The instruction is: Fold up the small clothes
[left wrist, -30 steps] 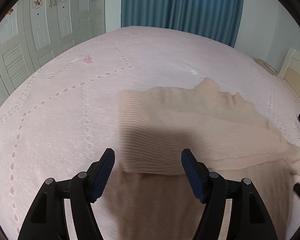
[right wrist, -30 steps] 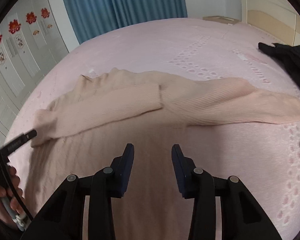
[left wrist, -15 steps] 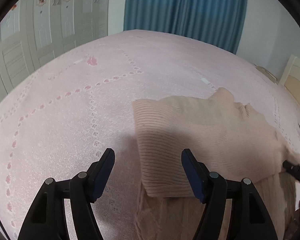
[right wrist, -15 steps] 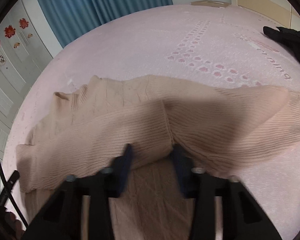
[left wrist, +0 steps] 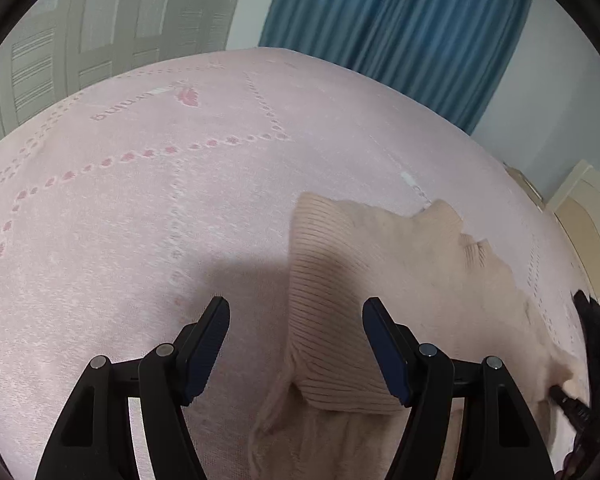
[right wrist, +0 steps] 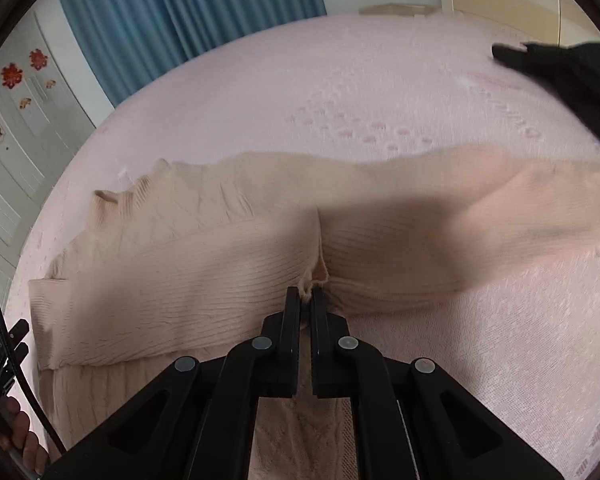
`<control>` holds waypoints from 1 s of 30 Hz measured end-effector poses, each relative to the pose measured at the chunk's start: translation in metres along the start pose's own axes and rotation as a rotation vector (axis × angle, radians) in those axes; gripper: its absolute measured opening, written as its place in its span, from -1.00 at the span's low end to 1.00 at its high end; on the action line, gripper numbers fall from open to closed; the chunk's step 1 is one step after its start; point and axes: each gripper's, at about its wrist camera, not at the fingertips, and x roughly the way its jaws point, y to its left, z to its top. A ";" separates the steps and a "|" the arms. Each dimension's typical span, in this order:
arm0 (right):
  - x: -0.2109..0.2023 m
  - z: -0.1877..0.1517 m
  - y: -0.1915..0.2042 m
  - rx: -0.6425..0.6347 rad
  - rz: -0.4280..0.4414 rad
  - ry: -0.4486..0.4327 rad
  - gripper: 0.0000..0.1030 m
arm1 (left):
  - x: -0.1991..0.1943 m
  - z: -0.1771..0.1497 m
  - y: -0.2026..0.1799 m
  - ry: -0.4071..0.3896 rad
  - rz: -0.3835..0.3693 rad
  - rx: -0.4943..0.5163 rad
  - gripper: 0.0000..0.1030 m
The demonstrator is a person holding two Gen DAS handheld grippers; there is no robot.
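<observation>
1. Two grippers in play, one per hand. R gripper (right wrist: pixel 307 298) has its fingers pinched together on a bit of the beige sweater (right wrist: pixel 228 264), right where the folded-over sleeve's cuff meets the other sleeve at the middle of the garment.
2. L gripper (left wrist: pixel 296 320) has fingers wide apart, nothing between them but air. It hangs over the sweater's (left wrist: pixel 384 280) left edge; bedspread shows under the left fingertip, knit under the right one.
3. Sweater lies flat on my pink bedspread (right wrist: pixel 380 92), w/ the neck toward the curtain side and the hem toward me.
4. One ribbed sleeve is folded across the chest; its cuff ends at my R fingertips. The other sleeve (right wrist: pixel 500 216) stretches out to the right, flat on the bed.
5. In L wrist view the folded sleeve makes a ribbed band over the body, and the collar (left wrist: pixel 446 216) sits up at the far edge.
6. Black garment (right wrist: pixel 572 76) lies at far right of the bed, well apart from the sweater.
7. Blue curtain (left wrist: pixel 400 20) hangs behind the bed; pale wardrobe doors (left wrist: pixel 80 36) off to the left.
8. Shadows of my grippers fall on the knit and bedspread.
</observation>
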 end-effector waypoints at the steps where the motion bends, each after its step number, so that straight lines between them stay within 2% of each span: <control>1: -0.007 0.001 0.003 -0.013 -0.001 -0.031 -0.92 | 0.001 0.000 -0.002 -0.002 -0.002 0.003 0.30; 4: -0.020 -0.003 0.008 -0.033 0.003 -0.078 -0.92 | 0.005 0.000 -0.009 0.007 0.003 0.012 0.30; 5: -0.014 -0.006 0.010 -0.042 -0.012 -0.053 -0.92 | 0.009 -0.001 -0.012 0.015 0.013 0.015 0.30; 7: 0.004 -0.009 0.010 -0.049 -0.057 0.024 -0.92 | 0.017 -0.003 -0.018 0.034 0.079 0.042 0.30; 9: 0.004 -0.007 0.004 -0.021 -0.035 0.031 -0.92 | 0.028 -0.005 -0.023 0.067 0.145 0.080 0.32; 17: -0.005 -0.005 -0.009 -0.025 -0.009 0.041 -0.88 | 0.030 -0.004 -0.022 0.064 0.149 0.084 0.36; 20: -0.020 0.003 -0.019 -0.019 -0.041 -0.009 -0.72 | 0.030 -0.005 -0.026 0.063 0.165 0.095 0.38; 21: -0.027 0.006 -0.026 -0.013 -0.051 -0.027 -0.49 | 0.030 -0.005 -0.026 0.061 0.169 0.097 0.39; 22: -0.034 0.010 -0.036 0.003 -0.061 -0.046 -0.18 | 0.030 -0.005 -0.027 0.061 0.173 0.100 0.40; 24: -0.052 0.017 -0.066 0.054 -0.081 -0.092 0.04 | 0.030 -0.005 -0.028 0.058 0.182 0.105 0.42; 27: -0.072 0.021 -0.124 0.116 -0.153 -0.142 0.15 | 0.030 -0.005 -0.030 0.052 0.191 0.115 0.43; 30: -0.074 0.023 -0.174 0.175 -0.179 -0.105 0.15 | 0.032 -0.005 -0.031 0.050 0.195 0.115 0.44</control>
